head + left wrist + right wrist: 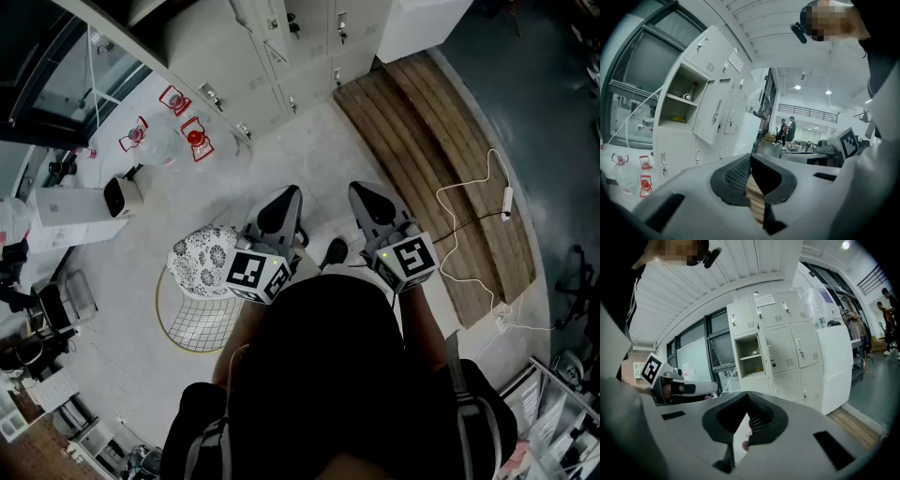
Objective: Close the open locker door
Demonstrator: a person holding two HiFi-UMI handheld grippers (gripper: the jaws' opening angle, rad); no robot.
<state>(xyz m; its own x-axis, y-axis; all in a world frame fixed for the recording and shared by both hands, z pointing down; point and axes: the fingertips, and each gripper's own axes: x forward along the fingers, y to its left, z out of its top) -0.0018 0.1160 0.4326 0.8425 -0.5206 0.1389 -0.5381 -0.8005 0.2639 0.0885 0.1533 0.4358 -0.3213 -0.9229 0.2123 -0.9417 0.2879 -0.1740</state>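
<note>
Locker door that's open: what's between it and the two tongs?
Just bare pale floor, as the head view shows. The left tongs and right tongs hang well short of the open locker door.

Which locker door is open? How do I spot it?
Find the pale lockers beside the big window. In the column nearest the window, the middle door swings outward, showing a shelf inside. Its neighbours sit flat and shut.

text: none legible | notice (764, 300) on locker (787, 345): print too small to read
</note>
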